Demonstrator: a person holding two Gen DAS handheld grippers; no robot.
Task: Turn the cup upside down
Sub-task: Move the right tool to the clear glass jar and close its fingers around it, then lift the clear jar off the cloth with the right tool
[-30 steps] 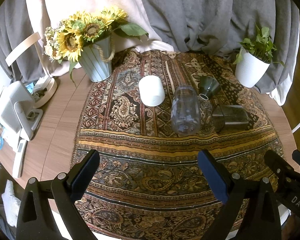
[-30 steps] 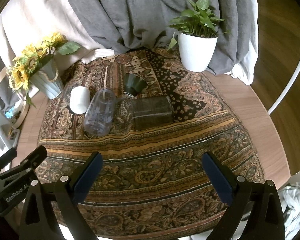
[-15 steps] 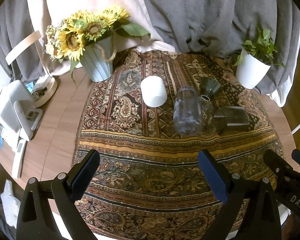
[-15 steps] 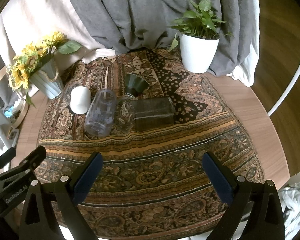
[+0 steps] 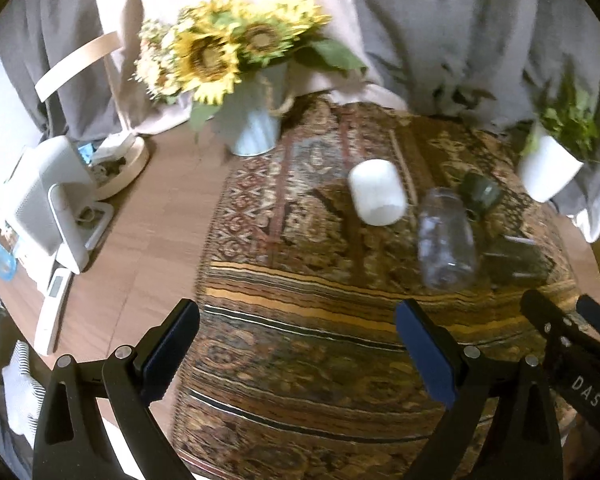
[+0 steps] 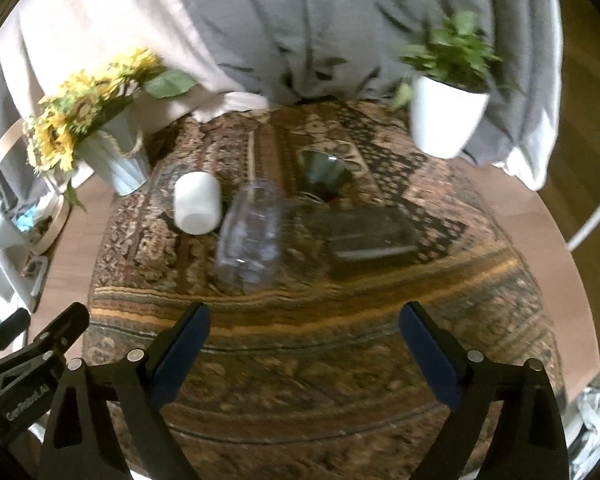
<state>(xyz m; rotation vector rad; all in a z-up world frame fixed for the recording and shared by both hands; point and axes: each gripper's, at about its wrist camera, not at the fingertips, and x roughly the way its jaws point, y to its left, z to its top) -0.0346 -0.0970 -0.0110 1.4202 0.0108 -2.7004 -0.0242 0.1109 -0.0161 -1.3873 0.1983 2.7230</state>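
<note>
Both my left gripper (image 5: 298, 346) and right gripper (image 6: 304, 346) hang released, fingers spread, at frame bottom; the white cup (image 5: 377, 192) lies mid-frame on the cloth (image 5: 300, 360).

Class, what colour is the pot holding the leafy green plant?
White; the pot shows best in the right wrist view.

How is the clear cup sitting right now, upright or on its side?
On its side. The clear cup lies lengthwise on the patterned cloth, beside the white cup.
</note>
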